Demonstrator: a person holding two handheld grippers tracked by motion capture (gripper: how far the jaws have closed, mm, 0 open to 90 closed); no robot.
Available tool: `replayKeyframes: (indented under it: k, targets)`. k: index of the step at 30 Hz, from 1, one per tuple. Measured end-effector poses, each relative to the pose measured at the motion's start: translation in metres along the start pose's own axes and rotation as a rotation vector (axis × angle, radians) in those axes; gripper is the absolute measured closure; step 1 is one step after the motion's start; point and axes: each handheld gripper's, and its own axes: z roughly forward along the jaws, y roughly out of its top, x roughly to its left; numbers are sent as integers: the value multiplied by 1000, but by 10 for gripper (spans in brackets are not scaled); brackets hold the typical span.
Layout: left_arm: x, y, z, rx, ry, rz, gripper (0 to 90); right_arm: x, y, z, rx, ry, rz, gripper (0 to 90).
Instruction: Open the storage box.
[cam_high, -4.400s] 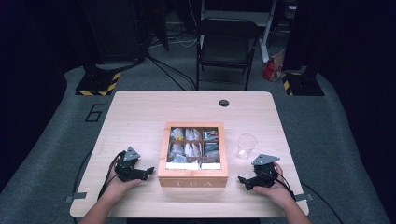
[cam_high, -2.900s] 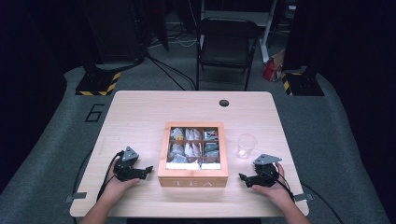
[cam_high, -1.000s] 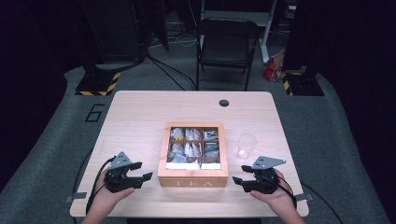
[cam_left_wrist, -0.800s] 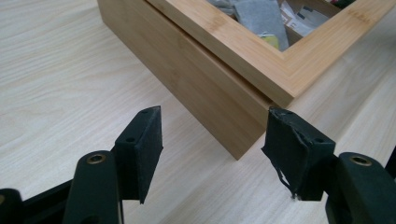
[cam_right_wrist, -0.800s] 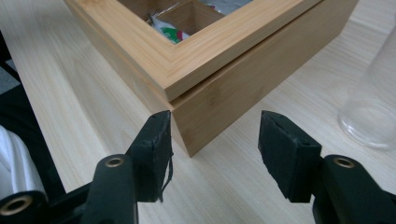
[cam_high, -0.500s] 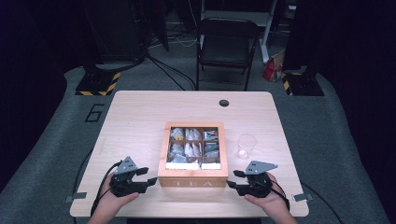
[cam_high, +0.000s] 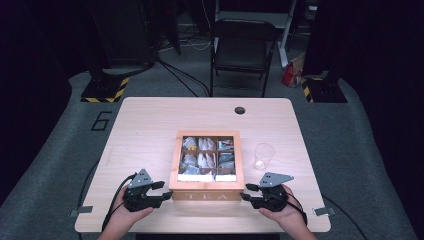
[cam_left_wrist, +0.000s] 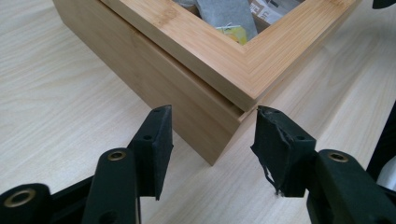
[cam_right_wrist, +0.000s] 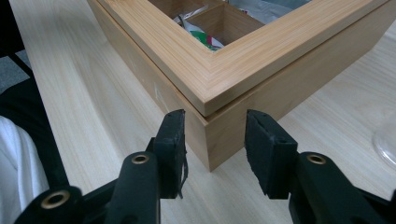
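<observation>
the wooden tea box (cam_high: 207, 165) is sitting near the front middle of the table (cam_high: 150, 125), its framed lid down over compartments of tea bags (cam_high: 200, 150). the left gripper (cam_high: 159, 192) is coming in at the box's front left corner, its jaws just closing, the corner lying between the pads but not yet pinched. the right gripper (cam_high: 246, 191) is doing the same at the front right corner, jaws narrowing around it, a gap showing on both sides. a clear plastic cup (cam_high: 263, 156) is standing just right of the box.
</observation>
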Motion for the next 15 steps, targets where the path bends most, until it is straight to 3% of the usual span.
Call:
replayKeyframes:
  k: [15]
  targets:
    - [-8, 5, 4, -9, -1, 42, 560, 3, 4, 2, -15, -16, -14, 621]
